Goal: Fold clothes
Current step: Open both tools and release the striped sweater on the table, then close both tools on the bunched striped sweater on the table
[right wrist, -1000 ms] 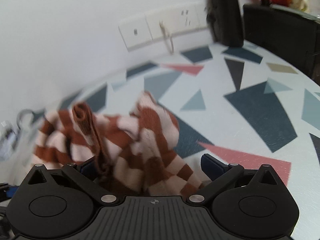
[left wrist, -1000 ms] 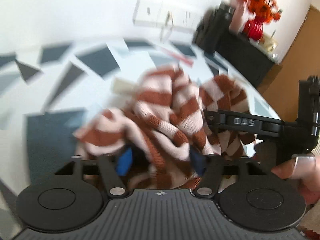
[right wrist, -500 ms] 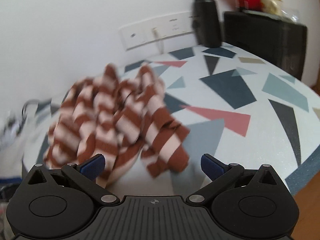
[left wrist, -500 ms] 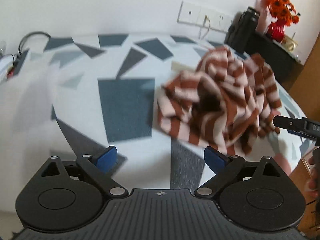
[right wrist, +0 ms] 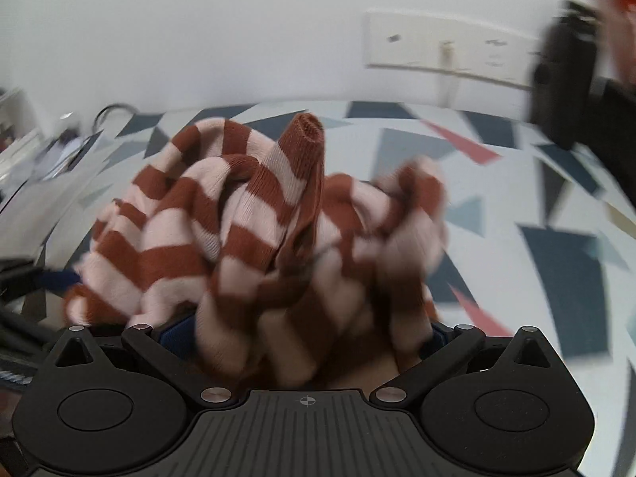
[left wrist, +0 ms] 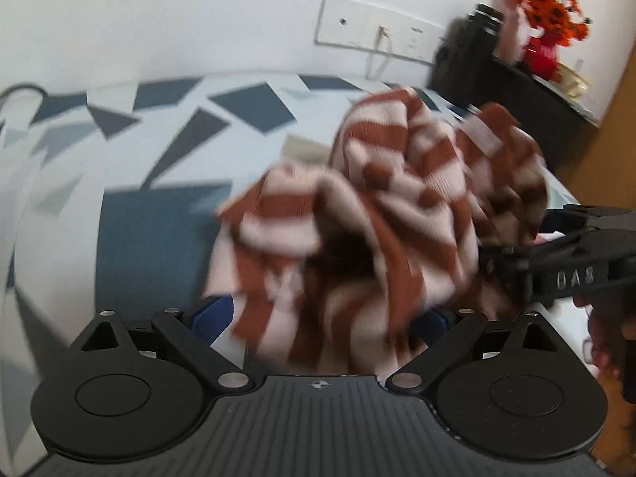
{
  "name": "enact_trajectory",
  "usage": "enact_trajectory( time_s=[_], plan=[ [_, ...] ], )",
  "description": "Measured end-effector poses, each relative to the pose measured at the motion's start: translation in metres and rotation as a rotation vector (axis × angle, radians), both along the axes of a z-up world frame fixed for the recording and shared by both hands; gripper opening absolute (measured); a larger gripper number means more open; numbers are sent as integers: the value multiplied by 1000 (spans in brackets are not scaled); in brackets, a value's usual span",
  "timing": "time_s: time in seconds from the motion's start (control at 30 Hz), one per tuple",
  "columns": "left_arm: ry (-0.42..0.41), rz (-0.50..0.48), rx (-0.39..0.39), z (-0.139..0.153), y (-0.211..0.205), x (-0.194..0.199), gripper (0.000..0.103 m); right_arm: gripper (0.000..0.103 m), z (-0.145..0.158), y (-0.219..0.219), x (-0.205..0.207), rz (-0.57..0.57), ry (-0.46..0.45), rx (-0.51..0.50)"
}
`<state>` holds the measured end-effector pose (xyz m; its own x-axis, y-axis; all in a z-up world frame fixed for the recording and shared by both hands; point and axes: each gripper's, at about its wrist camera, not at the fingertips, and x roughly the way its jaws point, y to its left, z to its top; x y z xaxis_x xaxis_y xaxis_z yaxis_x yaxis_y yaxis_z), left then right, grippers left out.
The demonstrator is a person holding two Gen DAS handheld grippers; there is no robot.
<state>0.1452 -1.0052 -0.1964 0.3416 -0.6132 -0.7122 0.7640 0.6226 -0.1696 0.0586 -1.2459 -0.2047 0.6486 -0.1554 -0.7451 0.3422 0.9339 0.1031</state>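
Observation:
A crumpled sweater with brown and pale pink stripes lies heaped on the patterned table. My left gripper is open, its blue pads wide apart, and the sweater's near folds bulge between them. The right tool's black body reaches in from the right, a hand behind it. In the right wrist view the same sweater fills the middle, one brown cuff sticking up. My right gripper is open too, with bunched cloth lying between its fingers. Motion blur hides the fabric's edges.
A white socket strip with a hanging cord sits on the back wall. A black bottle stands at the table's far right, beside a dark cabinet carrying a red vase of orange flowers. A cable loop lies far left.
One second ago both grippers held the sweater; half a second ago both were open and drawn back from it. Now both have pushed in again, open, with cloth between their fingers.

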Motion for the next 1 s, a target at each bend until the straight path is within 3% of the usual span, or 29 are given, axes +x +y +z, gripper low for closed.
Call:
enact_trajectory(
  time_s=[0.13, 0.23, 0.33, 0.47, 0.63, 0.7, 1.0],
  plan=[
    [3, 107, -54, -11, -33, 20, 102, 102, -6, -47, 27, 20, 5, 27],
    [-71, 139, -51, -16, -47, 19, 102, 103, -18, -66, 34, 72, -29, 57],
    [-141, 133, -32, -21, -50, 14, 102, 102, -28, -64, 29, 140, -101, 9],
    [-142, 122, -11, -20, -42, 11, 102, 102, -32, -61, 13, 134, -152, -13],
    [-157, 143, -16, -22, -26, -4, 102, 102, -30, -70, -13, 84, -174, 15],
    [-170, 151, -33, -24, -24, -6, 102, 102, -33, -67, -19, 98, -174, -19],
    [-175, 171, -47, -24, -31, -3, 102, 102, -34, -76, -13, 104, -206, -5]
  ],
)
